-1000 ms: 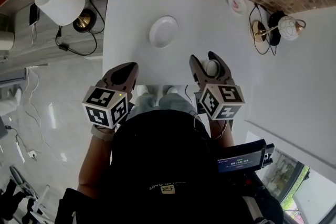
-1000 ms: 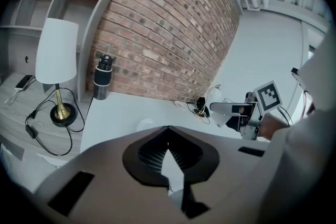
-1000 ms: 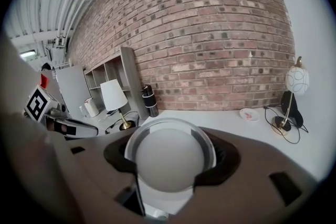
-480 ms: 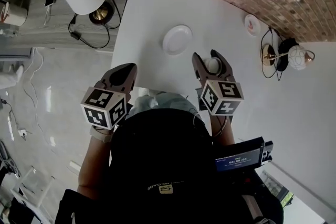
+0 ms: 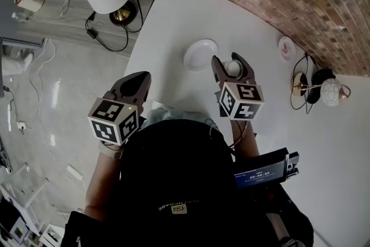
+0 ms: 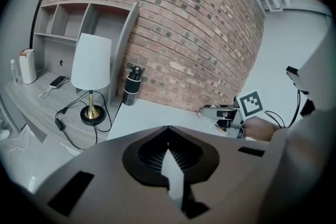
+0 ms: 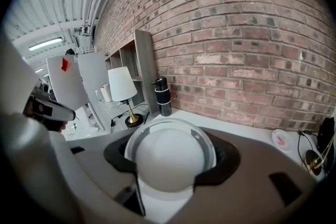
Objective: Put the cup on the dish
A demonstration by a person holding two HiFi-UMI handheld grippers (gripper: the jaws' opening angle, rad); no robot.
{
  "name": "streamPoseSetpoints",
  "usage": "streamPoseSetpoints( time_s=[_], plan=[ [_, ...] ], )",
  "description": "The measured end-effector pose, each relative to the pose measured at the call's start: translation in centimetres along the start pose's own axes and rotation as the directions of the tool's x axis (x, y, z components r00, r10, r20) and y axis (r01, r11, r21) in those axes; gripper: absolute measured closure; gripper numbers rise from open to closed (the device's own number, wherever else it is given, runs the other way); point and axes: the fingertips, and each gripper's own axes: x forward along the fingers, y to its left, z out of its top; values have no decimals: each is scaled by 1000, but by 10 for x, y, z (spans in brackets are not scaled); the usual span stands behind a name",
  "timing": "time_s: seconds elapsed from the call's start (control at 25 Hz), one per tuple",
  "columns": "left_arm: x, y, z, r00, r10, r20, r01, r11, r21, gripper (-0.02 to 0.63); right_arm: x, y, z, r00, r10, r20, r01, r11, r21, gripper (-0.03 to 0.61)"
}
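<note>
change: right tool (image 5: pixel 226 61) has carried the cup (image 5: pixel 233 68) in over the bench (image 5: pixel 173 20); a second ago the dish (image 5: pixel 200 54) sat well ahead of it, now it's just beside the tips, to their left
meaning: transport leg looks nearly done; cup not yet over the dish, so a short shift left, then lower and let go, is what's left
right tool: clenched on the cup, both jaws hugging its sides, grip unchanged
left tool: (image 5: pixel 139 79) jaws together, nothing in them, hanging off the near bench edge, no part in this
cup location: in the air in the right tool, near the dish, not touching it
cup look: small, white, smooth, rounded body; in the right gripper view a thin rim rings it; looks empty
dish look: white, shallow, round, empty, flat on the bench
</note>
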Motion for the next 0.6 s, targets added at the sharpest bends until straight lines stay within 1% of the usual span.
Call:
streamPoseSetpoints(
  time_s=[0.16, 0.44, 0.6],
  plan=[
    [-1, 4, 3, 999, 46, 8, -46, 999, -10, 607, 20, -4, -2, 999, 28, -17, -28, 999, -39, 318],
    [-5, 12, 2, 993, 122, 2, -122, 992, -45, 607, 54, -8, -8, 996, 75, -47, -78, 995, -59, 318],
    [-3, 12, -1, 988, 153, -10, -153, 986, -63, 607, 71, -10, -15, 993, 95, -68, -100, 992, -76, 318]
  ],
)
